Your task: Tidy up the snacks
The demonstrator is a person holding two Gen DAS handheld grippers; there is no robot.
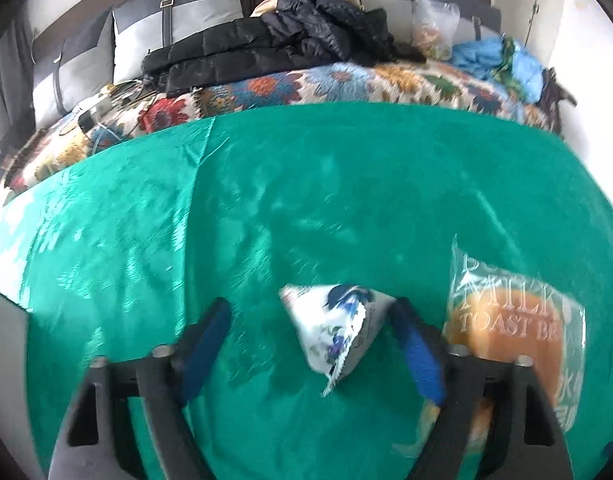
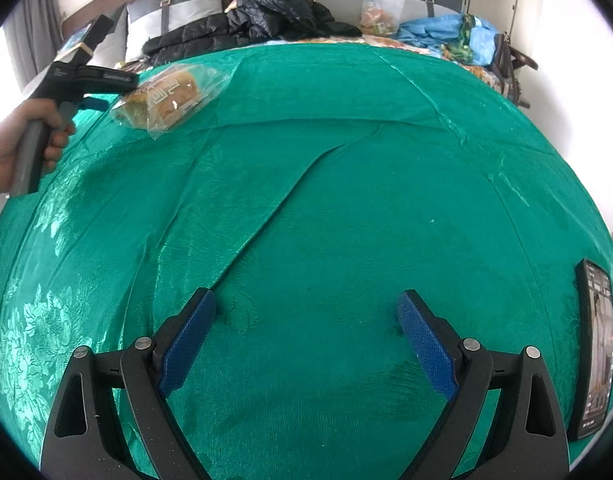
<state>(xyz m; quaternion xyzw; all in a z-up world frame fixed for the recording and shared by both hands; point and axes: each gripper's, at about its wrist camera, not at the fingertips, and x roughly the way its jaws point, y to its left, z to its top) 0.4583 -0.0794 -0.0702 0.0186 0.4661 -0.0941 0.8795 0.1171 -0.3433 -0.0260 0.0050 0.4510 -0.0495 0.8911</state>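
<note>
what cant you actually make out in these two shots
- Small white and blue packet: left wrist view, print smeared by motion blur; whether the left gripper grips it is unclear.
- Toast bread bag: same view, lower part hidden behind the gripper's finger.
- Phone: right wrist view, screen too small and skewed to read.

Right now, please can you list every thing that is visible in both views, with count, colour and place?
triangular snack packet: one, white with blue print, between the left gripper's pads
milk toast bread bag: one, clear wrap, brown loaf, right of the packet
green cloth: one, covers the bed front
patterned blanket: one, multicolour, behind the cloth
black jacket: one, on the blanket
clear plastic bag: one, near the pillows
blue plastic bag: one, far right
phone: one, black, right edge
pillows: several, grey
left gripper: open
right gripper: open, empty
hand: one, holds the left gripper
</note>
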